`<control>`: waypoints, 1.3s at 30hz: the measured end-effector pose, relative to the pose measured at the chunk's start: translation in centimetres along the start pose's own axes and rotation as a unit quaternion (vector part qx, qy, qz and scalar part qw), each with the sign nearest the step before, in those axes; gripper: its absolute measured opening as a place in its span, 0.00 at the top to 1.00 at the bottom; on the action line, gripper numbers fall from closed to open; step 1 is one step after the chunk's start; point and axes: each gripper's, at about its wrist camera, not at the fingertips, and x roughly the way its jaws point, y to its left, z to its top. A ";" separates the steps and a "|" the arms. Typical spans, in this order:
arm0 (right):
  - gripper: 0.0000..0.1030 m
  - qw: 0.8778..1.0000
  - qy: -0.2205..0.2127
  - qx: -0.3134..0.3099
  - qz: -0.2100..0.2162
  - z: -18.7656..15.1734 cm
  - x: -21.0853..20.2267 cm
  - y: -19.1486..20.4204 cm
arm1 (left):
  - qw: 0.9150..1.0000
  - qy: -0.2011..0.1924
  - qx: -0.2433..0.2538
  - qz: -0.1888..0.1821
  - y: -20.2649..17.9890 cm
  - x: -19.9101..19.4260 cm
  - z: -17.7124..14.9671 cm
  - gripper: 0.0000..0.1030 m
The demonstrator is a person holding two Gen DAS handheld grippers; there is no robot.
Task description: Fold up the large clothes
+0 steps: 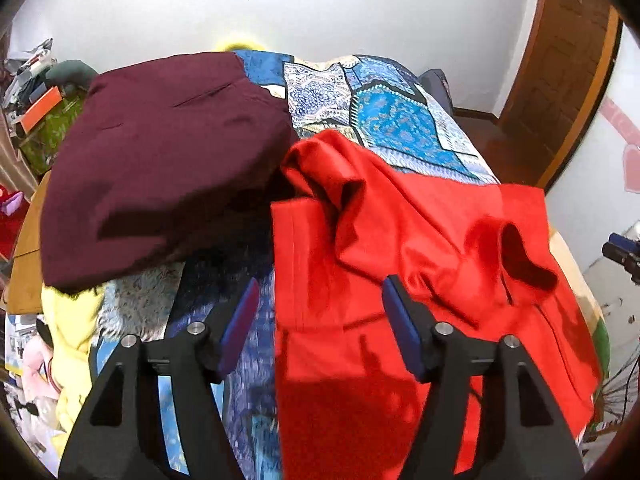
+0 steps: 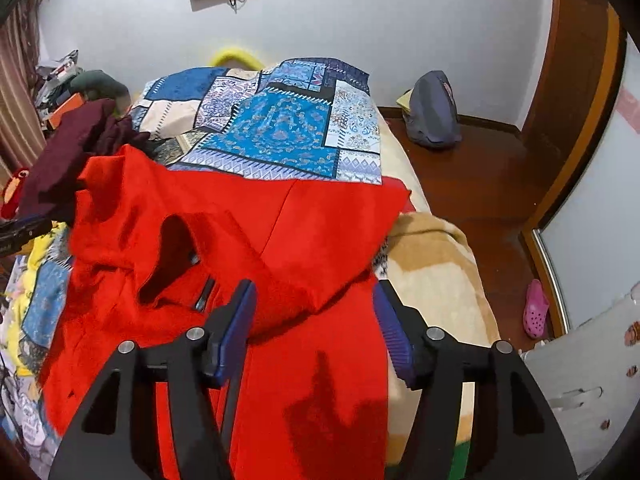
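A bright red garment (image 1: 400, 248) lies crumpled and partly folded on the bed; it also fills the right wrist view (image 2: 248, 232). A dark maroon garment (image 1: 160, 168) lies folded to its left, seen at the left edge in the right wrist view (image 2: 68, 152). My left gripper (image 1: 316, 304) is open and empty, hovering above the red garment's left edge. My right gripper (image 2: 314, 304) is open and empty, just above the red garment's near right part.
The bed carries a blue patchwork sheet (image 2: 276, 128) and a beige blanket (image 2: 436, 280). A yellow cloth (image 1: 76, 328) lies at the near left. A grey bag (image 2: 434, 114) and a pink shoe (image 2: 536, 308) sit on the wooden floor. Cluttered shelves (image 1: 36, 92) stand at left.
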 end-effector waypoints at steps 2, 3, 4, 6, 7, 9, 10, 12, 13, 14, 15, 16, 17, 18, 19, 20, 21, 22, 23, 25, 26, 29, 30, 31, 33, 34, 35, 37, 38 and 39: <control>0.44 1.000 0.004 0.004 0.005 -0.7 -0.6 -0.3 | 1.000 0.004 0.001 -0.009 0.0 -0.7 -1.1 0.35; 0.44 1.000 0.006 0.006 0.008 -1.3 -1.0 -0.7 | 1.000 0.004 0.004 -0.016 0.0 -1.0 -1.7 0.35; 0.44 1.000 0.009 0.006 0.008 -1.7 -1.2 -0.9 | 1.000 0.004 0.009 -0.023 0.0 -1.5 -2.4 0.35; 0.44 1.000 0.015 0.004 0.000 -2.8 -1.7 -1.5 | 1.000 0.009 0.017 -0.022 -0.1 -2.1 -3.8 0.35; 0.44 1.000 0.018 0.002 -0.004 -3.2 -2.0 -1.7 | 0.999 0.015 0.021 -0.019 -0.1 -2.3 -4.8 0.35; 0.44 1.000 0.025 0.003 -0.009 -4.3 -2.3 -2.3 | 0.999 0.027 0.022 -0.021 -0.1 -2.5 -6.3 0.35; 0.44 1.000 0.027 0.007 -0.009 -4.8 -2.5 -2.5 | 0.999 0.032 0.020 -0.023 0.0 -2.4 -6.8 0.35; 0.44 0.999 0.035 0.021 -0.001 -6.0 -2.5 -3.2 | 0.998 0.050 0.011 -0.030 0.4 -1.8 -8.1 0.35; 0.44 0.999 0.039 0.028 0.002 -6.6 -2.6 -3.6 | 0.998 0.060 0.004 -0.034 0.6 -1.5 -8.8 0.35; 0.44 0.998 0.045 0.036 0.005 -7.2 -2.4 -3.8 | 0.997 0.072 -0.006 -0.039 0.9 -1.1 -9.7 0.35; 0.44 0.998 0.052 0.044 0.009 -7.9 -2.2 -4.1 | 0.995 0.086 -0.016 -0.044 1.2 -0.6 -10.5 0.35; 0.44 0.997 0.062 0.053 0.011 -8.5 -1.8 -4.3 | 0.994 0.097 -0.026 -0.047 1.5 -0.3 -11.2 0.35; 0.44 0.995 0.072 0.061 0.014 -9.1 -1.5 -4.5 | 0.992 0.109 -0.037 -0.051 1.8 0.1 -11.8 0.35; 0.44 0.994 0.079 0.068 0.020 -9.7 -1.1 -4.6 | 0.991 0.116 -0.044 -0.056 2.0 0.4 -12.4 0.35; 0.44 0.994 0.083 0.072 0.026 -10.2 -0.9 -4.7 | 0.988 0.126 -0.055 -0.068 2.4 0.7 -12.9 0.35; 0.44 0.993 0.088 0.077 0.031 -10.7 -0.7 -4.8 | 0.984 0.139 -0.071 -0.084 2.8 1.2 -13.7 0.35; 0.44 0.992 0.094 0.080 0.034 -11.2 -0.4 -4.8 | 0.981 0.148 -0.082 -0.092 3.2 1.5 -14.2 0.35; 0.44 0.991 0.099 0.081 0.037 -11.6 -0.1 -4.8 | 0.978 0.155 -0.096 -0.099 3.6 1.8 -14.7 0.35; 0.44 0.990 0.103 0.083 0.041 -11.9 0.2 -4.8 | 0.975 0.162 -0.111 -0.107 3.9 2.1 -15.2 0.35; 0.44 0.988 0.113 0.090 0.050 -12.7 1.2 -4.9 | 0.966 0.171 -0.147 -0.122 4.6 2.8 -16.1 0.33; 0.44 0.987 0.118 0.097 0.053 -13.0 1.7 -5.1 | 0.963 0.171 -0.166 -0.127 4.9 3.0 -16.6 0.28; 0.44 0.981 0.134 0.122 0.064 -13.7 3.2 -5.7 | 0.957 0.168 -0.192 -0.140 5.2 3.2 -17.1 0.26; 0.44 0.979 0.137 0.133 0.068 -14.0 3.7 -6.0 | 0.957 0.165 -0.194 -0.141 5.1 3.1 -17.2 0.26; 0.44 0.978 0.134 0.139 0.072 -14.1 3.8 -6.1 | 0.957 0.163 -0.192 -0.144 4.9 3.0 -17.2 0.26; 0.45 0.977 0.124 0.151 0.081 -14.2 3.6 -6.3 | 0.959 0.160 -0.180 -0.148 4.6 2.6 -17.1 0.28; 0.48 0.977 0.120 0.153 0.083 -14.3 3.5 -6.3 | 0.962 0.156 -0.168 -0.149 4.1 2.3 -17.0 0.31; 0.59 0.978 0.118 0.151 0.083 -14.5 3.5 -6.1 | 0.965 0.151 -0.156 -0.149 3.6 2.0 -16.9 0.39; 0.70 0.978 0.115 0.148 0.089 -14.6 3.3 -6.0 | 0.970 0.142 -0.131 -0.149 2.7 1.2 -16.5 0.52; 0.76 0.978 0.112 0.148 0.091 -14.6 3.2 -5.9 | 0.972 0.138 -0.121 -0.149 2.3 0.9 -16.3 0.62; 0.80 0.980 0.107 0.144 0.087 -14.5 2.9 -5.8 | 0.974 0.134 -0.113 -0.146 1.9 0.7 -16.1 0.71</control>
